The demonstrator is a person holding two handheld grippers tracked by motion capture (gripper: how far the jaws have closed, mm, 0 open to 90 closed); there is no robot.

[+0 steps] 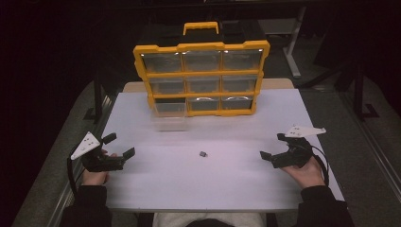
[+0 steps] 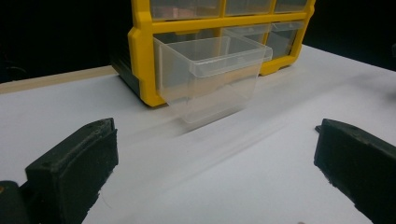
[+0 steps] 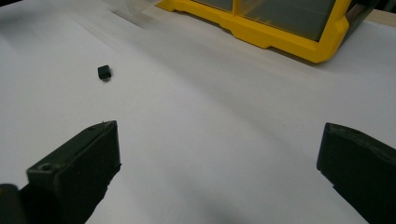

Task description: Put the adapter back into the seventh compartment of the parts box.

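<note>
A yellow organizer point(image 1: 202, 75) with clear drawers stands upright at the back of the white table point(image 1: 227, 184). Its bottom-left drawer point(image 1: 169, 113) point(image 2: 210, 77) is pulled out over the table and looks empty. A small dark part point(image 1: 203, 153) point(image 3: 104, 72) lies on the table's middle. My left gripper point(image 1: 119, 145) point(image 2: 215, 172) rests open near the left edge, facing the pulled drawer. My right gripper point(image 1: 273, 145) point(image 3: 219, 172) is open near the right edge, with the small part ahead of it and to its left. Both hold nothing.
The organizer point(image 3: 280, 28) has a yellow carry handle point(image 1: 201, 27) on top. A wooden strip point(image 1: 276, 83) edges the table's far side. Dark floor and a white stand leg point(image 1: 293, 47) lie behind.
</note>
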